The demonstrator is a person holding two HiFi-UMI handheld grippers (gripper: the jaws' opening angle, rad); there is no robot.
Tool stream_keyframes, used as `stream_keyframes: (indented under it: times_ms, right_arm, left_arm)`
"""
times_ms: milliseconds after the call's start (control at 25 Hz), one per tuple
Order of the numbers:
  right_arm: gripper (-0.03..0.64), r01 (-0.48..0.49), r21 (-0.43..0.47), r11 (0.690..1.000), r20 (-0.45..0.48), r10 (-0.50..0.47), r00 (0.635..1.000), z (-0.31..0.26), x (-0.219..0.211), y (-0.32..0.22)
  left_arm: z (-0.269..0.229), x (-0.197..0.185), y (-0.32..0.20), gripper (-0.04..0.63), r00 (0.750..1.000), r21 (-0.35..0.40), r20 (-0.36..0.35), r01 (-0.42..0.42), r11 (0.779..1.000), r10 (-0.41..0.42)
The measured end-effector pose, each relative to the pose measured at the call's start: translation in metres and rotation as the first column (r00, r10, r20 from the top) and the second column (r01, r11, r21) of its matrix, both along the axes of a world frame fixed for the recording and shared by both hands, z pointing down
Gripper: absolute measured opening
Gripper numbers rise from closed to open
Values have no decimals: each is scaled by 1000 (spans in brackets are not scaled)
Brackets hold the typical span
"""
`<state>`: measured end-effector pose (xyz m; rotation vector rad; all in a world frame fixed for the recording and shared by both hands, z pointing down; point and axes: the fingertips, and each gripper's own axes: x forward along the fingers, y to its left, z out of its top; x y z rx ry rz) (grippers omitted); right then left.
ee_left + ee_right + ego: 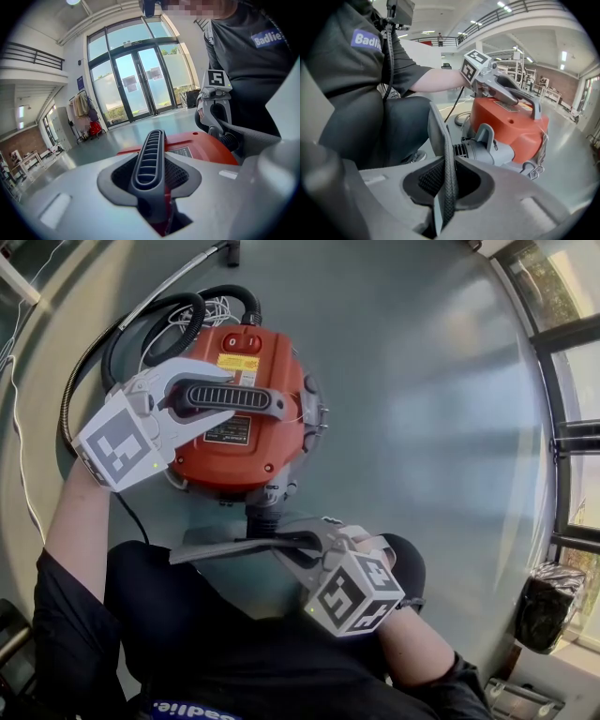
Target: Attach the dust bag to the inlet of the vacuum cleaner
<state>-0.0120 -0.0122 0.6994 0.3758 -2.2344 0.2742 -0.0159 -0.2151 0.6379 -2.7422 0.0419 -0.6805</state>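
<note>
Your left gripper (228, 395) is clamped across the black handle (262, 401) on top of the orange vacuum cleaner (248, 446). Your right gripper (281, 545) has its jaws pinched on the edge of the grey dust bag (220, 549). The bag sits flat over your lap, just beside the grey inlet (269, 495) on the vacuum's near side, and it's not on yet.

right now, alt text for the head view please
The left gripper clamps the black handle of an orange vacuum cleaner on a grey floor. The right gripper holds a flat grey dust bag beside it, above the person's lap.
</note>
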Motion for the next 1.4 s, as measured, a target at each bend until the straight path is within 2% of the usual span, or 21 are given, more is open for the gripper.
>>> stream_keyframes:
  times_ms: [360, 640, 920, 1080, 1280, 1400]
  right_arm:
    - [34, -76, -22, 997, 12, 76, 997, 4, 17, 2]
    - [41, -23, 11, 1000, -37, 23, 999, 1, 2, -5]
    - [49, -76, -10, 997, -65, 75, 995, 7, 17, 0]
    - [66, -90, -2, 996, -63, 89, 994, 6, 26, 0]
    - [55, -74, -11, 997, -37, 73, 997, 6, 22, -2]
    - [49, -67, 16, 998, -24, 67, 997, 2, 14, -4]
  left_arm:
    - [1, -1, 0, 141, 1000, -2, 0, 13, 1000, -13]
    - [1, 0, 0, 141, 1000, 4, -5, 9, 1000, -9]
    - [1, -1, 0, 141, 1000, 4, -8, 11, 1000, -11]
    - [0, 0, 0, 143, 1000, 5, -4, 8, 1000, -8]
    - [1, -1, 0, 142, 1000, 4, -1, 13, 1000, -13]
    - [1, 0, 0, 143, 1000, 7, -7, 10, 1000, -10]
